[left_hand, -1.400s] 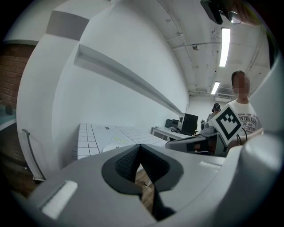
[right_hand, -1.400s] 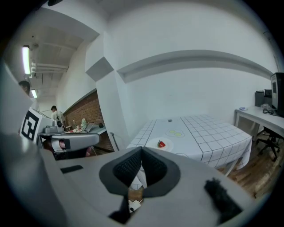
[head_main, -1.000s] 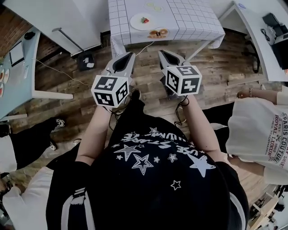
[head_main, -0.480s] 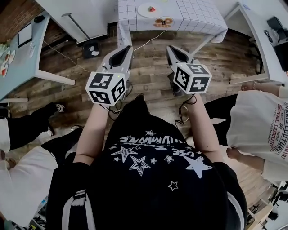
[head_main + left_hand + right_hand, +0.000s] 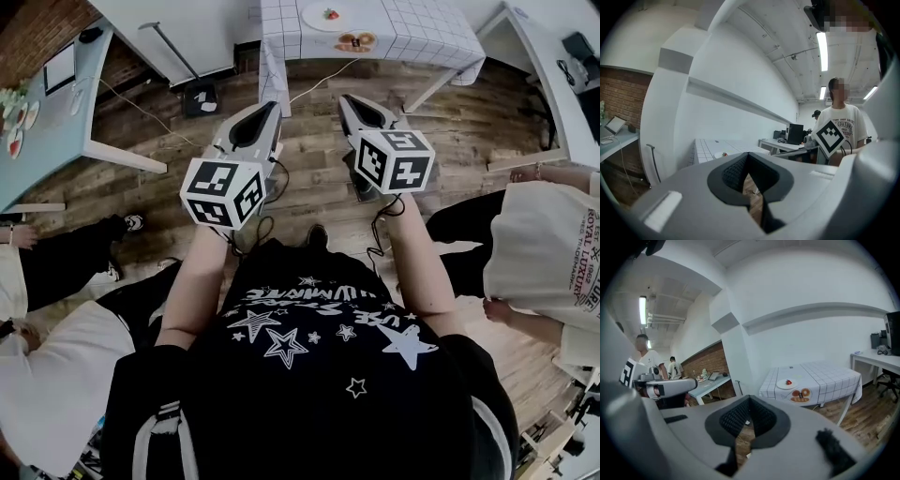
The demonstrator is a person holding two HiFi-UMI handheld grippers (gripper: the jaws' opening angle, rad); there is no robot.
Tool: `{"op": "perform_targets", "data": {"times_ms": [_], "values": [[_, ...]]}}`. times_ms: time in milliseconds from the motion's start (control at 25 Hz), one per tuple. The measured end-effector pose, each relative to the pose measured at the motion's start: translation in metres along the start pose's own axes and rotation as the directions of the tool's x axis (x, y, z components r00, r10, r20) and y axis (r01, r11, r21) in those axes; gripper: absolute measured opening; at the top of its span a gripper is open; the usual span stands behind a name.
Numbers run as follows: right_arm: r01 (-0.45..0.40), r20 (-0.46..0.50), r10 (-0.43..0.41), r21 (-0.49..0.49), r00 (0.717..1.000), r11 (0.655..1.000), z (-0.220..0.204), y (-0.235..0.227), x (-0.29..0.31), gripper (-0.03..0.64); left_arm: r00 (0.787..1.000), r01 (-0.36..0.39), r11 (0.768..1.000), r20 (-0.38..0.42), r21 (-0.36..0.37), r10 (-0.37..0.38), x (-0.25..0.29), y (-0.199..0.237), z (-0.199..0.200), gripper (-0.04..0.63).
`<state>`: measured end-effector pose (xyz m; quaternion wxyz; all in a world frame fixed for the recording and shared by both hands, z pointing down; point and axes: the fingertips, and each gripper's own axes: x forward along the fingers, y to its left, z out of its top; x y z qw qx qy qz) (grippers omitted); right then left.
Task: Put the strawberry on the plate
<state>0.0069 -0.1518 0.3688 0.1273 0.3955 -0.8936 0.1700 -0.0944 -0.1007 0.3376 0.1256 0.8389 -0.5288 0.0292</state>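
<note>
The strawberry (image 5: 331, 14) lies on a white plate (image 5: 319, 19) on the grid-cloth table (image 5: 412, 28) at the top of the head view, far from both grippers. My left gripper (image 5: 272, 107) and right gripper (image 5: 344, 99) are held side by side over the wooden floor, pointing toward that table. Both are shut with nothing between the jaws. In the right gripper view the strawberry (image 5: 788, 382) is small on the plate (image 5: 783, 386), well beyond the gripper (image 5: 750, 398). In the left gripper view the strawberry (image 5: 724, 153) shows faintly past the gripper (image 5: 748, 155).
A person in a white T-shirt (image 5: 553, 253) stands at the right, another person (image 5: 56, 272) sits at the left. A grey-blue table (image 5: 47, 112) is at the left, a white desk (image 5: 553, 75) at the right. Cables (image 5: 319, 84) lie on the floor.
The grid-cloth table has slid farther up and away in the head view, so the grippers are farther from it. Both grippers stay shut and side by side.
</note>
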Motion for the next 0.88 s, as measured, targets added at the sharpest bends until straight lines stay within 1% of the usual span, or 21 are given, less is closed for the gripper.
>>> {"op": "perform_targets", "data": {"times_ms": [200,360,480,640,760,880], "values": [[0.015,-0.002,-0.015,-0.019,1.000,1.000,0.001,0.040,-0.014,0.014,1.000,0.023,1.000,-0.014,-0.001,-0.023,-0.035,0.006,0.005,0.008],[0.022,0.002,-0.022,-0.015,1.000,1.000,0.004,0.064,-0.037,0.014,0.999,0.042,0.999,-0.021,0.014,-0.042,-0.056,-0.007,0.018,0.008],[0.041,-0.009,-0.041,-0.030,0.999,0.999,-0.002,0.081,-0.059,0.014,0.997,0.074,0.997,-0.024,0.013,-0.073,-0.073,-0.021,0.017,0.008],[0.069,0.015,-0.068,-0.030,0.998,0.997,0.000,0.116,-0.099,0.014,0.992,0.122,0.992,-0.025,0.036,-0.121,-0.111,-0.046,0.027,0.008],[0.090,0.015,-0.089,-0.033,0.996,0.995,-0.011,0.125,-0.101,0.014,0.988,0.153,0.987,-0.028,0.041,-0.152,-0.118,-0.047,0.016,0.008],[0.104,0.008,-0.104,-0.021,0.995,0.994,-0.027,0.130,-0.095,0.014,0.986,0.167,0.985,-0.037,0.033,-0.165,-0.119,-0.040,0.002,0.008]]}}
